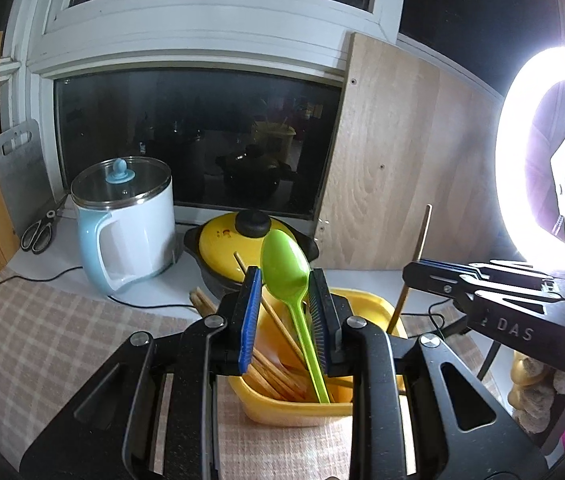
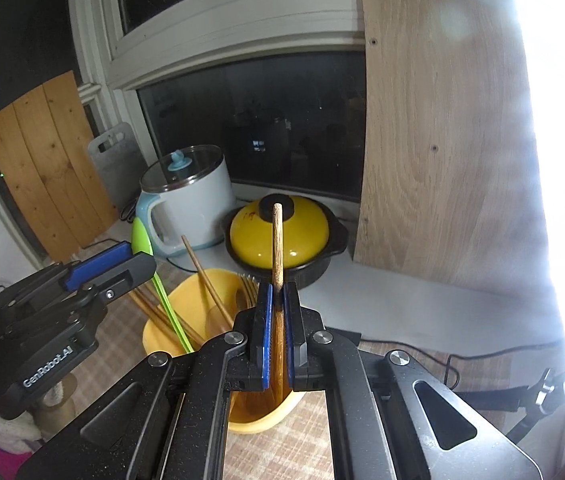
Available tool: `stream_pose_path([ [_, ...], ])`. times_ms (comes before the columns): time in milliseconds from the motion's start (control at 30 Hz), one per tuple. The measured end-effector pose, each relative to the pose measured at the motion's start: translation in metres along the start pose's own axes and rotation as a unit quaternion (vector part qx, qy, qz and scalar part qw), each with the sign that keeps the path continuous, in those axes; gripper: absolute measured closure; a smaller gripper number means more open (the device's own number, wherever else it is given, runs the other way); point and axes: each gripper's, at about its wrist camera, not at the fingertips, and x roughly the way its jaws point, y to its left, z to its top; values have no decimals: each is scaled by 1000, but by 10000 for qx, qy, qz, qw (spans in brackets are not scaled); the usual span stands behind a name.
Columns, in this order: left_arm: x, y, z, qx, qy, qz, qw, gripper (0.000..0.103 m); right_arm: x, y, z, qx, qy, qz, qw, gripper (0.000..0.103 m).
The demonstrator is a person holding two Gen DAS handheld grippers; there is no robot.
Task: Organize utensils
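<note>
**Two utensils going into the yellow tub**

I judge this the dropping-in step. My left tongs have the green spoon between their pads, bowl up, its handle end already down in the yellow tub among the chopsticks; whether the pads actually pinch it I cannot tell. My right tongs are clamped on a wooden stick, upright over the same tub on the checked cloth. Next, I'd lower the stick further, then let both go without tipping the tub.
</note>
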Motion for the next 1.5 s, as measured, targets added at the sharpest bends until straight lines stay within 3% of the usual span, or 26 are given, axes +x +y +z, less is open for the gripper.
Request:
stream_pose_path([
  [367,-10,-3,-8,-31,100,-74,9999,88,-5,-2,-10,92,54,18,9999,99],
  [433,-14,-4,-9,-19,82,-78,9999,88,-6,-1,-11,81,69,0,9999,94],
  [500,-17,-4,-9,3,67,-63,10000,88,-9,0,-13,119,40,-8,9999,74],
  [533,-20,-4,-10,10,54,-44,10000,88,-11,0,-14,143,9,2,9999,71],
  [933,-53,-4,-19,58,14,16,10000,88,-46,9,-27,169,-186,-3,9997,71],
  [967,-56,-4,-20,51,24,5,10000,85,-50,9,-29,186,-207,1,9996,71],
  [1067,-67,-6,-22,66,5,-3,10000,63,-60,12,-34,188,-269,-30,9995,71],
  [1167,-80,-9,-25,97,-6,-79,9999,62,-73,16,-41,121,-333,-84,9993,71],
  [1233,-88,-11,-27,145,-17,-71,9999,49,-81,18,-46,67,-395,-138,9991,71],
  [1300,-97,-12,-28,141,-82,-54,9999,33,-92,20,-54,55,-495,-214,9985,60],
  [1367,-105,-13,-30,105,-129,-25,9999,26,-99,20,-60,108,-571,-227,9980,52],
  [1500,-118,-18,-33,143,-137,87,9998,18,-110,22,-76,172,-554,-245,9980,49],
])
